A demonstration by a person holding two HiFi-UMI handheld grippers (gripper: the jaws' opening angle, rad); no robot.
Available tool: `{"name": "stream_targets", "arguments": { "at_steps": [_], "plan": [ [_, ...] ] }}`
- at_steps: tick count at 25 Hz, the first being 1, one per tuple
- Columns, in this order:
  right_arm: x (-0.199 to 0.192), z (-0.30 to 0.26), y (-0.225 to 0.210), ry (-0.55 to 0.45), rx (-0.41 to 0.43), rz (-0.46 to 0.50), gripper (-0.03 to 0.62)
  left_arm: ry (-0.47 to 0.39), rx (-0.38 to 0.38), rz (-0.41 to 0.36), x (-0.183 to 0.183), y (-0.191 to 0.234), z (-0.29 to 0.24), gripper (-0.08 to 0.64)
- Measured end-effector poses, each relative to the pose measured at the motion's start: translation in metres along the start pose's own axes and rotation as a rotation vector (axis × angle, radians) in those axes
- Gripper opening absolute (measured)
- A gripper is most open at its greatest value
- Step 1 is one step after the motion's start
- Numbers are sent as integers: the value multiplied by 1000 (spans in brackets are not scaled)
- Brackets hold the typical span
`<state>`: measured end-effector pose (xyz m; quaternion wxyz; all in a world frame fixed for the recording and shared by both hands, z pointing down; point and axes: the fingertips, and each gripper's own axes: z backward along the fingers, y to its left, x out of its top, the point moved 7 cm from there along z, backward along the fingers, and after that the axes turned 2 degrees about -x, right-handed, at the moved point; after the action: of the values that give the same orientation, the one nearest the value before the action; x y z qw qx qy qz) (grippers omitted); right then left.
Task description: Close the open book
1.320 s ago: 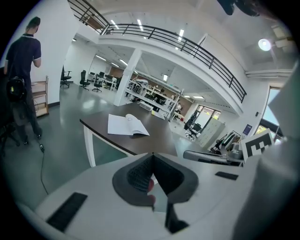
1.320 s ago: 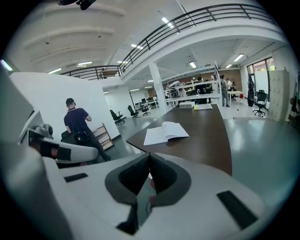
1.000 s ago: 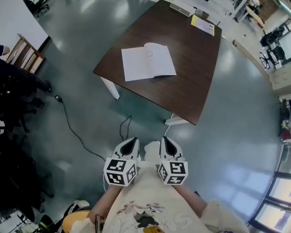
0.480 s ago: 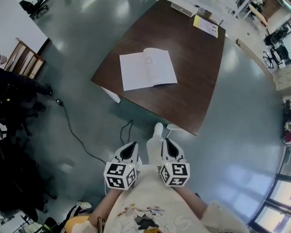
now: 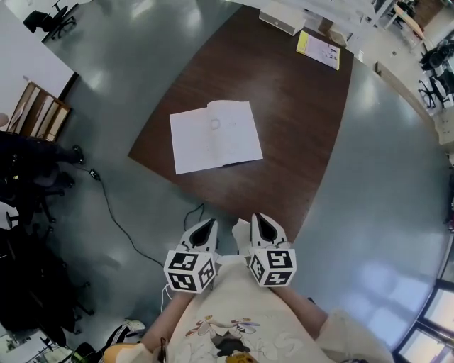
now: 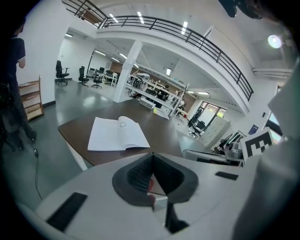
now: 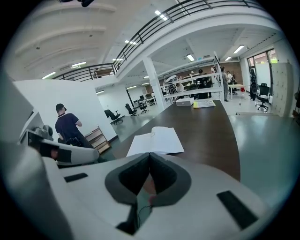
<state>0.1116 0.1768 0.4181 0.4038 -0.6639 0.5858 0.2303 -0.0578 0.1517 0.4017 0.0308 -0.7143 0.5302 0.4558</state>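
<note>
An open white book (image 5: pixel 215 136) lies flat near the front-left corner of a dark brown table (image 5: pixel 298 106); the same book (image 6: pixel 117 134) shows in the left gripper view and the book (image 7: pixel 157 141) in the right gripper view. My left gripper (image 5: pixel 210 225) and right gripper (image 5: pixel 258 220) hang side by side just short of the table's near edge, well apart from the book. Both are shut with nothing between their jaws. The left gripper (image 6: pixel 151 155) and the right gripper (image 7: pixel 149 156) point toward the book.
A yellow booklet (image 5: pixel 318 51) and a white box (image 5: pixel 278 21) lie at the table's far end. A black cable (image 5: pixel 113 205) runs over the grey floor at left. A wooden shelf (image 5: pixel 35 106) and dark chairs stand at far left. A person (image 7: pixel 66 126) stands by the shelf.
Both grippers and the view have moved forward toward the table; the book now lies closer and lower in the head view. Jaws stay shut.
</note>
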Motion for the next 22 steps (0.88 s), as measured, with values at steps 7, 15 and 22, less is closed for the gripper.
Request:
{"name": "stream_targets", "arguments": {
  "at_steps": [7,15,22],
  "plan": [
    [34,-25,-49,19,12,-34,6,36,-28,137,27,-14,-68,6],
    [44,-45,-66,57,-3,-43,6,60,-94,354,31,7,-120,29],
    [49,-59,-69,85,-35,-30,6,-11,-257,630,17,36,-175,136]
  ]
}}
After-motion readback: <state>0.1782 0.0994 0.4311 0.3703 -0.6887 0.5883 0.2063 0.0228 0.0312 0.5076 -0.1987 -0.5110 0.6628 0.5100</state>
